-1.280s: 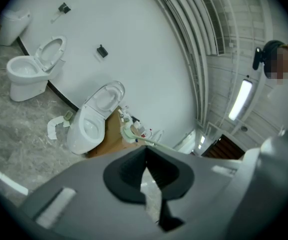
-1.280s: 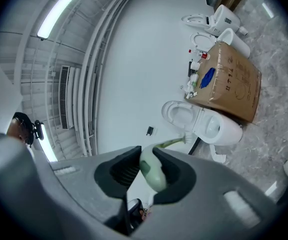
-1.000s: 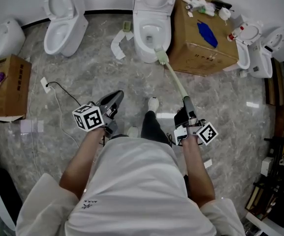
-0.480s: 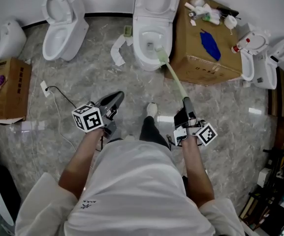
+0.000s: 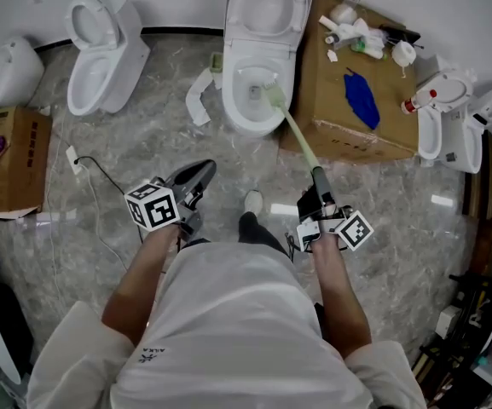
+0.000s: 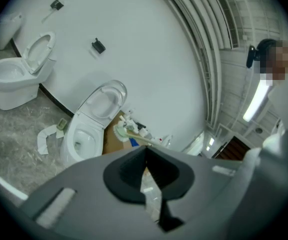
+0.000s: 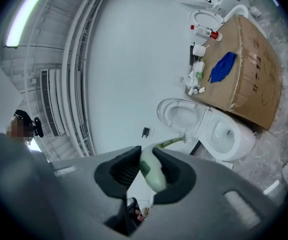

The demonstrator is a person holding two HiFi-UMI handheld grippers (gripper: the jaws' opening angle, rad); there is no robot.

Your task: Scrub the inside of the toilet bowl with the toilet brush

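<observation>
The right gripper (image 5: 317, 196) has its jaws pinching the dark lower end of the toilet brush (image 5: 297, 136), and the right gripper view shows the pale green handle clamped between the two dark pads. From there the handle slants forward and to the left, up to the toilet (image 5: 254, 128), which has its lid (image 5: 267, 2) raised against the wall. The brush's pale head lies over the right side of the bowl's opening, close to the rim; whether it touches the porcelain cannot be told. The left gripper (image 5: 199, 172) is held to the left of the person's leg, apart from the brush and the toilet, pointing forward and slightly right. Its jaws are pressed together with nothing between them, as the left gripper view shows. Just right of the toilet stands a large cardboard box (image 5: 348, 130), with a blue cloth (image 5: 361, 95) lying on its top and a cluster of small bottles (image 5: 355, 31) at its far edge. A second toilet (image 5: 101, 45) stands well to the left, with its seat up. A smaller cardboard box (image 5: 14, 156) sits at the left edge of the marble floor (image 5: 408, 186), and a thin black cable (image 5: 101, 170) trails across the floor near it. A white strip of paper (image 5: 198, 96) lies beside the toilet's left flank.
</observation>
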